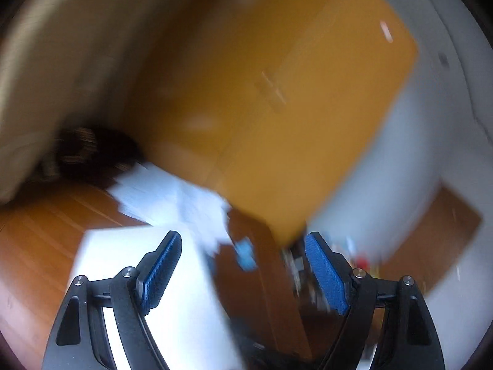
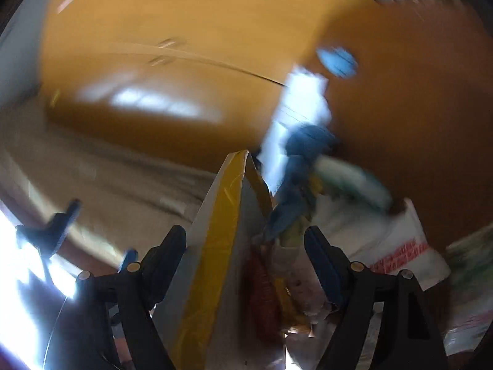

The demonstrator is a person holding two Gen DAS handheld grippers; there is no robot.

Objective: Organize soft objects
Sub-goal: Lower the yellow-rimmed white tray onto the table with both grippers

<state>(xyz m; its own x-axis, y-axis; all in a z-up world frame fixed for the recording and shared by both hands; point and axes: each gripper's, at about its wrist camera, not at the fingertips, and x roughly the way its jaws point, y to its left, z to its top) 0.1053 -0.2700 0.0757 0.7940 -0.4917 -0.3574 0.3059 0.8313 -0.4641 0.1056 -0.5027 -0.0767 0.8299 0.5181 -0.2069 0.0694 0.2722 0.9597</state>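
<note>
Both views are motion-blurred. My left gripper (image 1: 243, 265) is open and empty, its blue pads (image 1: 163, 271) wide apart above a white box (image 1: 144, 262) on a wooden surface. My right gripper (image 2: 246, 256) is open and empty; between its fingers stands the corner of a white box with yellow tape (image 2: 222, 215). Beyond it lies a blue soft object (image 2: 302, 166) beside white plastic bags (image 2: 397, 246). My left gripper also shows at the lower left of the right wrist view (image 2: 61, 225).
An orange-brown wooden cabinet fills the upper part of both views (image 1: 277, 92) (image 2: 169, 46). White papers (image 1: 166, 194) and a small light-blue item (image 1: 245, 252) lie on the wood. A beige cloth surface (image 2: 107, 185) spreads at left. A white wall (image 1: 431, 154) is at right.
</note>
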